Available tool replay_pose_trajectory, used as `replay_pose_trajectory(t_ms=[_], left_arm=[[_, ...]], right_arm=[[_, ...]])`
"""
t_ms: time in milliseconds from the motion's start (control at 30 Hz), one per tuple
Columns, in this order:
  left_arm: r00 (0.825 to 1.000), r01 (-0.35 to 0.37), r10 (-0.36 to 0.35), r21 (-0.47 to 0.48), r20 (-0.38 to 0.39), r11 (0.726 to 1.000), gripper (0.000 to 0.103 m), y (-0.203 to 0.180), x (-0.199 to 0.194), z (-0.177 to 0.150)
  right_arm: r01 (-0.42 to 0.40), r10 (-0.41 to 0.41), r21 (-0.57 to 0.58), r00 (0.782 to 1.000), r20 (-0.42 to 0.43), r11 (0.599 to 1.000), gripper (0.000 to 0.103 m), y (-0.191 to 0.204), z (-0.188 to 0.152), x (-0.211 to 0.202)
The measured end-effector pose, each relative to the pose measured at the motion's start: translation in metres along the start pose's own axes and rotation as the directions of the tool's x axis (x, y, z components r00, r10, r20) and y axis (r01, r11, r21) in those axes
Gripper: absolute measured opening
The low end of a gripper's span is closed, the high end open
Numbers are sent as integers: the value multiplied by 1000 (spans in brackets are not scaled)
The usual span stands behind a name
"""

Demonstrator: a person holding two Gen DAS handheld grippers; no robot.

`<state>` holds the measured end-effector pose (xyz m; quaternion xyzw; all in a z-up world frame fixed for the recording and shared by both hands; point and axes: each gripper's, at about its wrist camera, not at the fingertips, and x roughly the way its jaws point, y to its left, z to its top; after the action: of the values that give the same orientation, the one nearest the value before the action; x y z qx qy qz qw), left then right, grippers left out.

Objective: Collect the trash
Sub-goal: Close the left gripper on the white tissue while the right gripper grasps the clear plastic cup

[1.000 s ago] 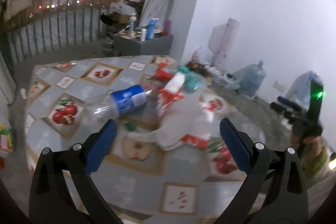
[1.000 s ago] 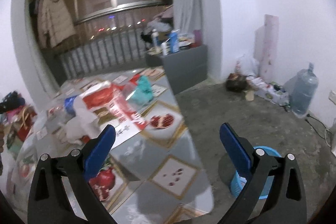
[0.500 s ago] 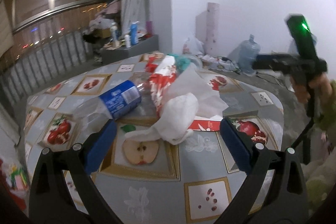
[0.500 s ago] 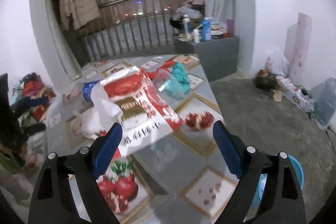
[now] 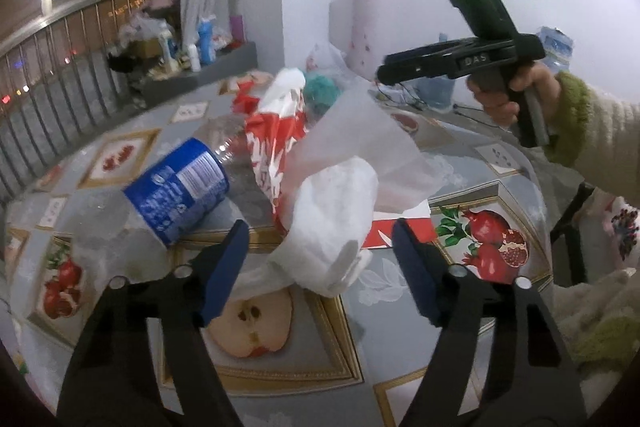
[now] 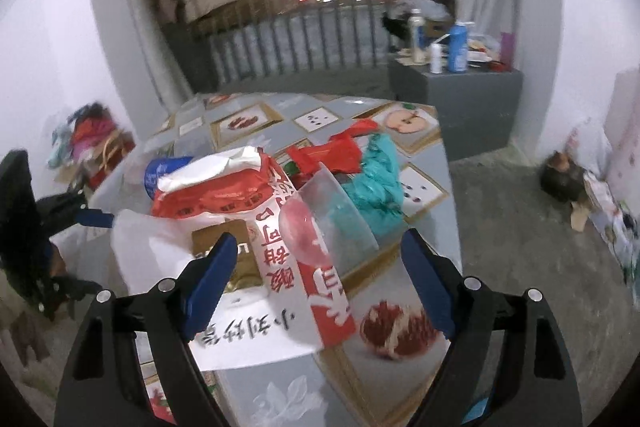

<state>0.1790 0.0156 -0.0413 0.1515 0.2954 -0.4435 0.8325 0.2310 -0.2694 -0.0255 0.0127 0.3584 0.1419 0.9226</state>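
The trash is heaped on the fruit-patterned table (image 5: 280,355). The left gripper (image 5: 320,267) is held with its jaws apart on either side of a crumpled white tissue (image 5: 336,223), beside a blue-labelled plastic bottle (image 5: 180,191) (lying on its side). The right gripper (image 6: 316,271) is likewise spread wide over a red-and-white wrapper (image 6: 288,251) and a clear plastic cup (image 6: 332,215).
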Motion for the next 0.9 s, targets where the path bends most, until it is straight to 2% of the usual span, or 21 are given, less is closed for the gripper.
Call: replay_pose_trajectory(t_ms=[200,367,633,800,900], left_arm=[[999,36,-37,-36,-35,999,52,11,15,1],[997,46,-48,-44,-56,998,40,12,19,0],[996,48,-51,-43,-71,998,30,12,20,1],[996,53,-56,-44,-72,998,23,12,20,2],[996,56,-58,-42,-70,998,18,11,19,2]], right_arm=[[-62,62,5,997,-43,998,67,-13,7,30],[-94,95,32,995,-31,995,62,-23,11,35],[-158,161,60,986,-44,986,46,-30,8,42],[-189,192,56,980,-56,980,25,-27,5,38],[-201,204,53,977,-63,978,18,-23,2,36]])
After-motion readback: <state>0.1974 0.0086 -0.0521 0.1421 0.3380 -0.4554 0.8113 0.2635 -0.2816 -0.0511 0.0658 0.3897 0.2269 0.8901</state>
